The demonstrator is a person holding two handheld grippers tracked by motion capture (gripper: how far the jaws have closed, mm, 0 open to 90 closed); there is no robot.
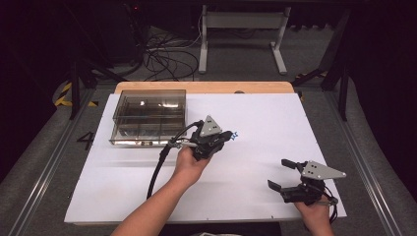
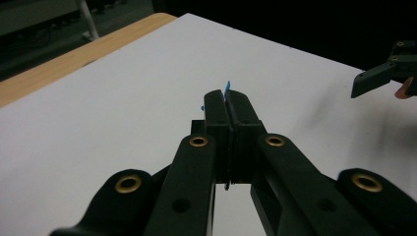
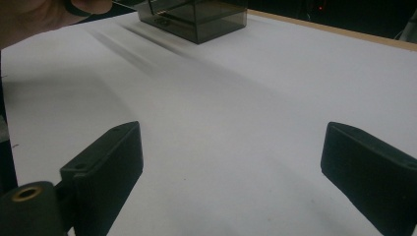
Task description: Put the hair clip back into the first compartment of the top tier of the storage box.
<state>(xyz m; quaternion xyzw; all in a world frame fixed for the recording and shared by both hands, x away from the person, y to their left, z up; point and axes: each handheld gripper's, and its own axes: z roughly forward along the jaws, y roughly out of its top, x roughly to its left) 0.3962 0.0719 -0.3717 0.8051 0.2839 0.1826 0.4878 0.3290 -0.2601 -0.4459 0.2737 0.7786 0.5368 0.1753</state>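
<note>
My left gripper [image 1: 228, 136] hovers over the middle of the white table sheet [image 1: 265, 123], its jaws pressed together on a small blue piece [image 1: 235, 135]. In the left gripper view the blue piece [image 2: 226, 88] pokes out just past the closed gripper tips [image 2: 226, 100]. My right gripper [image 1: 281, 174] sits low near the front right of the sheet, jaws spread wide, and nothing lies between them [image 3: 231, 162]. A smoky transparent box [image 1: 150, 116] with inner compartments stands at the back left of the sheet, also seen as the box [image 3: 194, 17] in the right gripper view.
The sheet covers a wooden table whose edge [image 1: 206, 87] shows at the back. A black cable [image 1: 160, 164] trails from the left gripper across the sheet. Beyond the table stand a white frame [image 1: 243, 34] and floor cables [image 1: 167, 54].
</note>
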